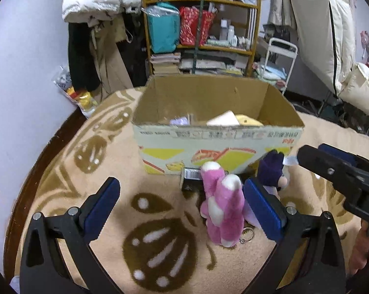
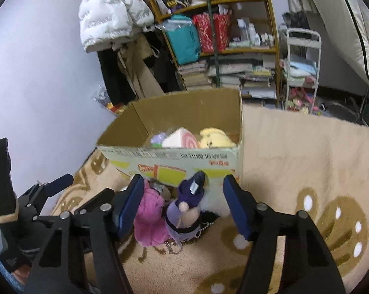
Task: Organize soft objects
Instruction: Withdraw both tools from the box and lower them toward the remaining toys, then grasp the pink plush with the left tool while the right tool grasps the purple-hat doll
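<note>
Fluffy pink-and-white plush, upright

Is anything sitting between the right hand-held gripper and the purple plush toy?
Nothing visible. The right hand-held gripper is open with the purple plush toy between its fingers; the pink plush toy lies beside its left finger.

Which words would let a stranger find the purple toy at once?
Find the open cardboard box on the beige rug. Two soft toys lie just before its printed front. Beside the pink plush, this purple toy has a dark pointed hat and a bead chain.
</note>
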